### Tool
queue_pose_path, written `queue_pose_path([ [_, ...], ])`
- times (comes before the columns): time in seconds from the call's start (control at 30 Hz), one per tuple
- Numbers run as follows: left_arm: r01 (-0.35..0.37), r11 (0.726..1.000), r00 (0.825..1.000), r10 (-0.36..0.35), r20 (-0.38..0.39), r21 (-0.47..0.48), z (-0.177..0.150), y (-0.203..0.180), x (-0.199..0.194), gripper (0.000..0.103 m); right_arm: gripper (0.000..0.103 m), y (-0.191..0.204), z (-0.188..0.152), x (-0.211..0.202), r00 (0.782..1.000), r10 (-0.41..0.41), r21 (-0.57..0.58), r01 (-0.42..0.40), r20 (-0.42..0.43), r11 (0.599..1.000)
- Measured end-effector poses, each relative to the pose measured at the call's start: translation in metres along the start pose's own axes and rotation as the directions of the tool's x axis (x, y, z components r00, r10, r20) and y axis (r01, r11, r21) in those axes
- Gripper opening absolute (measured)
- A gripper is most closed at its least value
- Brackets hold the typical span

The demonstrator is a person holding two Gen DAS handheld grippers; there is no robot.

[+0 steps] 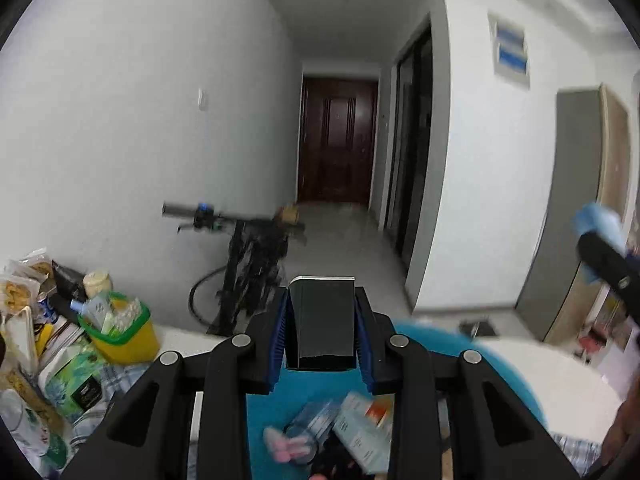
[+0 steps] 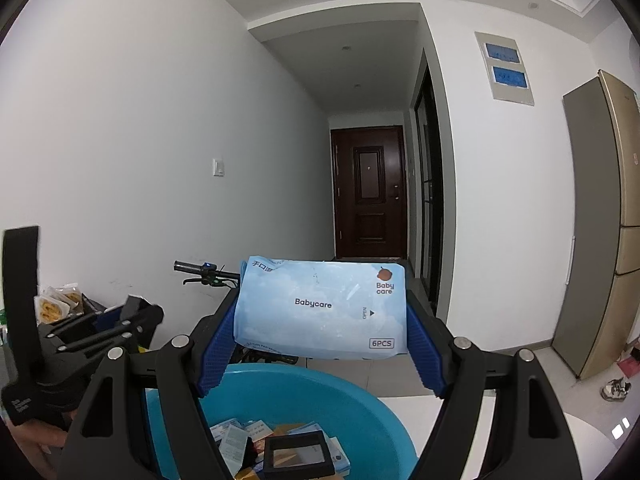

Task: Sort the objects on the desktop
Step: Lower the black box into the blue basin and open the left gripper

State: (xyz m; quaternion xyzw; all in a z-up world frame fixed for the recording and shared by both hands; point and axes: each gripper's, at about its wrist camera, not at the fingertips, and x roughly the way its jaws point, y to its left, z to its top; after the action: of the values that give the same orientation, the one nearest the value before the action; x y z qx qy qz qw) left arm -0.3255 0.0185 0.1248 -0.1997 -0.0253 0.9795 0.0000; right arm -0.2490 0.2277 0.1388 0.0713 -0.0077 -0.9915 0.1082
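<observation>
My left gripper (image 1: 322,330) is shut on a small black box (image 1: 322,320), held above a blue plastic basin (image 1: 272,408) that contains small packets and boxes. In the right wrist view, my right gripper (image 2: 320,344) is shut on a pale blue Babycare wipes pack (image 2: 320,308), which hangs over the far rim of the same blue basin (image 2: 360,404). A black frame (image 2: 296,454) and several cards lie in the basin. The left gripper (image 2: 132,318) shows at the left of the right wrist view; the wipes pack (image 1: 596,220) shows at the right edge of the left wrist view.
A yellow and green basket (image 1: 124,332) of small items, snack packets (image 1: 20,288) and boxes crowd the table's left side. A black scooter (image 1: 248,264) leans on the wall behind. A tall fridge (image 2: 600,220) stands right; the white tabletop (image 1: 552,384) extends right of the basin.
</observation>
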Motion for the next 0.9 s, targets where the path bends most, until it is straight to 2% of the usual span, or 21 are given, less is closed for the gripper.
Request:
queue_pose_path([
  [0.07, 0.003, 1.000, 0.998, -0.003, -0.066, -0.001, -0.003, 0.000, 0.012, 0.032, 0.075, 0.000, -0.001, 0.004, 1.000, 0.000, 0.000, 0.000, -0.024, 1.000],
  [0.2, 0.019, 1.000, 0.989, -0.019, -0.149, -0.001, -0.011, -0.001, 0.029, 0.032, 0.075, -0.001, -0.004, 0.012, 0.997, 0.008, 0.001, -0.008, -0.080, 1.000],
  [0.4, 0.024, 1.000, 0.965, -0.021, -0.261, 0.009, -0.021, -0.001, 0.050, 0.032, 0.075, -0.005, -0.009, 0.031, 0.981, 0.003, -0.007, -0.004, -0.192, 1.000],
  [0.47, 0.032, 0.999, 0.954, -0.028, -0.298, 0.009, -0.024, 0.000, 0.056, 0.032, 0.075, -0.006, -0.014, 0.041, 0.968, 0.012, -0.004, -0.013, -0.250, 1.000],
  [0.57, 0.018, 0.999, 0.940, 0.000, -0.341, 0.047, -0.030, -0.004, 0.065, 0.032, 0.075, -0.008, -0.022, 0.055, 0.942, 0.047, 0.013, -0.045, -0.332, 0.999],
  [0.77, 0.040, 0.999, 0.907, -0.020, -0.421, 0.037, -0.040, -0.004, 0.079, 0.032, 0.075, -0.005, -0.031, 0.067, 0.913, 0.060, -0.010, -0.070, -0.403, 0.998],
  [0.9, 0.041, 0.999, 0.884, -0.020, -0.466, 0.034, -0.047, -0.004, 0.089, 0.032, 0.075, -0.007, -0.047, 0.079, 0.867, 0.104, 0.015, -0.110, -0.488, 0.994],
])
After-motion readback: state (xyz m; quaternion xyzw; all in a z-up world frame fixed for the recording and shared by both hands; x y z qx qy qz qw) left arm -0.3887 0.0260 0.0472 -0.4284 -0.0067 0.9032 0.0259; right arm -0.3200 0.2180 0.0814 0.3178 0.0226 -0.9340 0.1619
